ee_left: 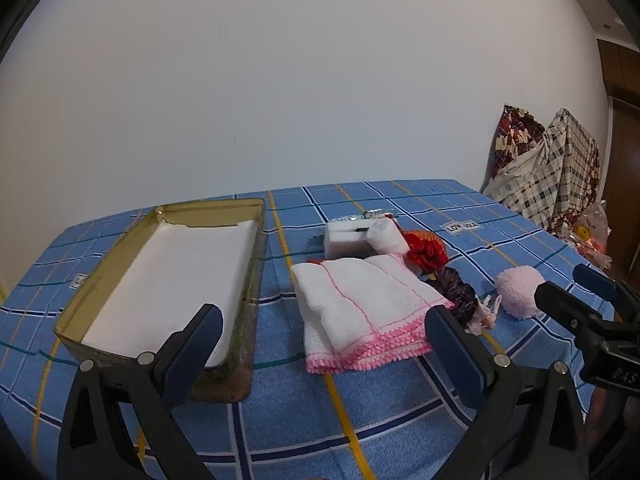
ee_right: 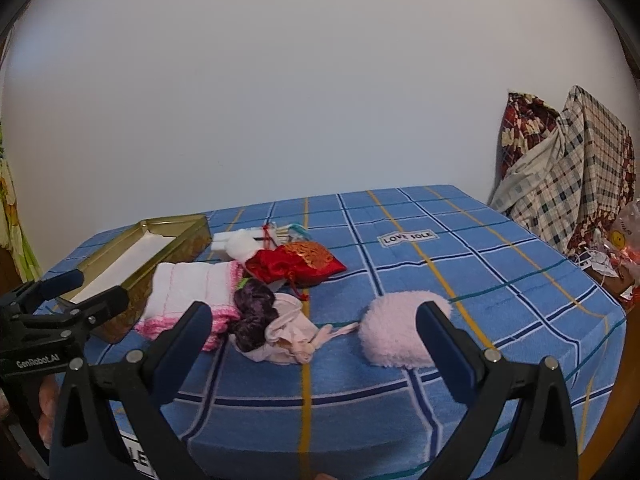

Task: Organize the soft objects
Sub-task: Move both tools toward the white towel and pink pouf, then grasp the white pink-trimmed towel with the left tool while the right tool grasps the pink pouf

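A folded white cloth with pink crochet edging [ee_left: 360,308] [ee_right: 188,292] lies on the blue checked tablecloth, just ahead of my open left gripper [ee_left: 326,328]. Behind it sit a white sponge block [ee_left: 348,238], a red drawstring pouch [ee_right: 298,264] [ee_left: 426,254], a dark purple scrunchie [ee_right: 254,314] [ee_left: 458,294] and a pale pink fabric piece [ee_right: 288,330]. A fluffy pink pompom [ee_right: 400,328] [ee_left: 520,292] rests near my open right gripper [ee_right: 314,324], partly behind its right finger. The gold tin [ee_left: 252,276] [ee_right: 176,246] with a white lining stands at the left.
The table [ee_right: 520,288] ends close on the right and front. Patterned checked and floral fabrics [ee_right: 568,168] lean against the wall at far right, beside a plastic bag [ee_right: 624,236]. The right gripper [ee_left: 592,312] shows at the left wrist view's right edge.
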The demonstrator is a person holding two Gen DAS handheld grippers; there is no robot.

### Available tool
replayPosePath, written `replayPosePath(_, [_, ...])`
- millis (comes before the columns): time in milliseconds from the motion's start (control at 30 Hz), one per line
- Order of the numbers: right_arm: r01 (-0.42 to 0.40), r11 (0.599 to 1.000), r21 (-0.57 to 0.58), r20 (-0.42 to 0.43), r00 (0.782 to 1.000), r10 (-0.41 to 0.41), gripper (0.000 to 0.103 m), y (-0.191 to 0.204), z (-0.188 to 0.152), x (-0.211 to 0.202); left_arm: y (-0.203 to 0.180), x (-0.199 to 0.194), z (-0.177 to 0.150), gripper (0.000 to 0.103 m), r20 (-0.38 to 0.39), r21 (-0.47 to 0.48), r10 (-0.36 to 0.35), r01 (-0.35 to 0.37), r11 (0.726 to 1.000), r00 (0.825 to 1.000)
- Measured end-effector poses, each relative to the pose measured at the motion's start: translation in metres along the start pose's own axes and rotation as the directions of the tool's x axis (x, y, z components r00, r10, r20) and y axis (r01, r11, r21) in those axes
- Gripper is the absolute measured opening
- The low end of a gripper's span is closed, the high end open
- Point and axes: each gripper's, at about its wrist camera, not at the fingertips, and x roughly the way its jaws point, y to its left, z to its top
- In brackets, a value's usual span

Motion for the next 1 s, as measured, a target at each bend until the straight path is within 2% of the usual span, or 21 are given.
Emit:
replayPosePath(200, [0.053, 0.998, 0.025, 0.000, 0.999, -0.053, 0.103, -0.023, -0.002, 0.003, -0.007, 0.004, -0.002, 0.102, -0.015, 0.009, -0.046, 0.046, 0.999, 0.999])
replayPosePath(333, [0.089, 0.995, 0.047, -0.030, 0.996, -0.088, 0.103, -0.041, -0.007, 0.014, -0.017, 0.015, -0.004, 0.102, -0.054, 0.015, -0.075, 0.076, 0.997, 0.996])
replayPosePath(467, [0.114, 0.992, 0.056, -0.059, 0.992, -0.111, 0.103, -0.055, -0.012, 0.022, -0.031, 0.028, 0.000, 0.102, -0.085, 0.047, -0.062, 0.066, 0.997, 0.994])
replayPosePath(700, [0.104, 0.993, 0.063, -0.110, 0.989, -0.096, 0.103, -0.061, -0.018, 0.038, -0.044, 0.055, 0.011, 0.102, -0.157, 0.095, -0.033, 0.048, 0.994, 0.987])
replayPosePath(767, [0.092, 0.994, 0.062, -0.125, 0.989, -0.084, 0.101, -0.062, -0.019, 0.043, -0.044, 0.063, 0.010, 0.102, -0.184, 0.104, -0.015, 0.034, 0.994, 0.983])
replayPosePath(900, [0.079, 0.995, 0.060, -0.147, 0.987, -0.069, 0.095, -0.062, -0.019, 0.049, -0.041, 0.075, 0.004, 0.102, -0.231, 0.084, -0.022, 0.043, 0.996, 0.973])
replayPosePath(1000, [0.077, 0.996, 0.050, -0.170, 0.983, -0.067, 0.088, -0.062, -0.019, 0.056, -0.038, 0.073, 0.005, 0.101, -0.223, 0.069, -0.030, 0.046, 0.997, 0.974])
